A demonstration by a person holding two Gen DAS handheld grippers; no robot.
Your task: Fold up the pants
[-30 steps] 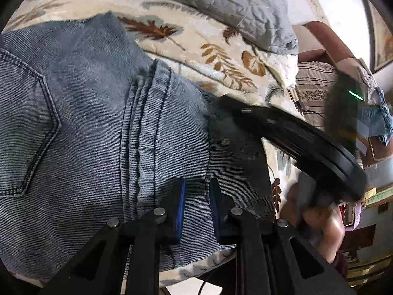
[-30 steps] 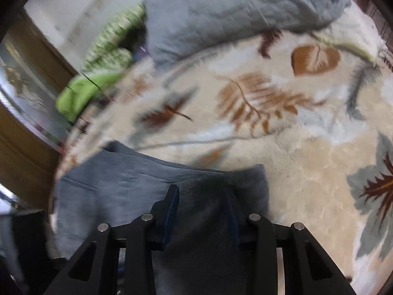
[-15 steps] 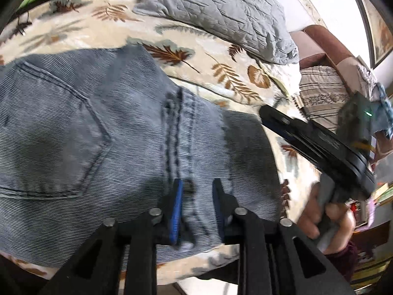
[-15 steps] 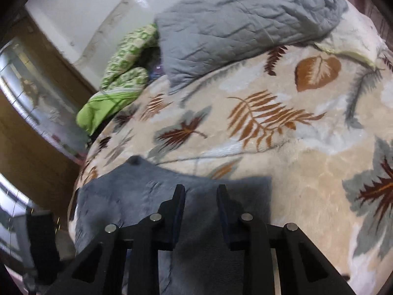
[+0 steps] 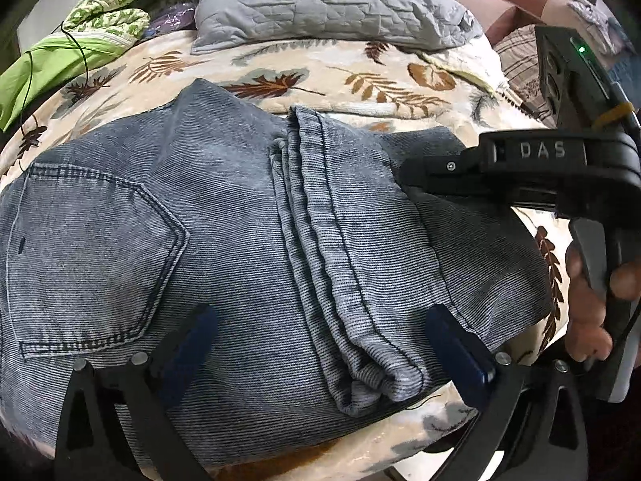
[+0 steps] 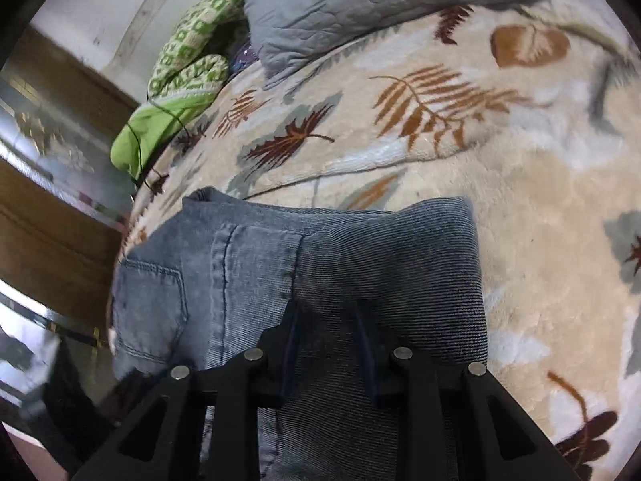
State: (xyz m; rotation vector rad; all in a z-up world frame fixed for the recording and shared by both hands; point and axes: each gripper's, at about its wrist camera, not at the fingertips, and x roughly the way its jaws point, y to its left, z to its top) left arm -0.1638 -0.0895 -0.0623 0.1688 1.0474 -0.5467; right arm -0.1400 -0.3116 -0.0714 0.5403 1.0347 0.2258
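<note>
Folded jeans (image 5: 248,240) lie on the leaf-print bed (image 5: 360,64) as the left gripper (image 5: 320,344), jaws just sprung wide, lets the hem drop; the right gripper (image 6: 326,344) pins a fold, steadying the stack.

- The pants (image 5: 224,216) are faded blue-grey denim, ribbed weave, matt, with dark stitching on the pocket.
- The blanket (image 6: 521,184) looks plush and fuzzy, cream with a leaf print.
- The pillow (image 5: 320,0) is grey quilted cloth, creased.
- The left hand-held gripper (image 5: 324,344) is matt black plastic with blue pads and shiny metal pins.
- The wardrobe (image 6: 44,216) is brown wood, slightly glossy.
</note>
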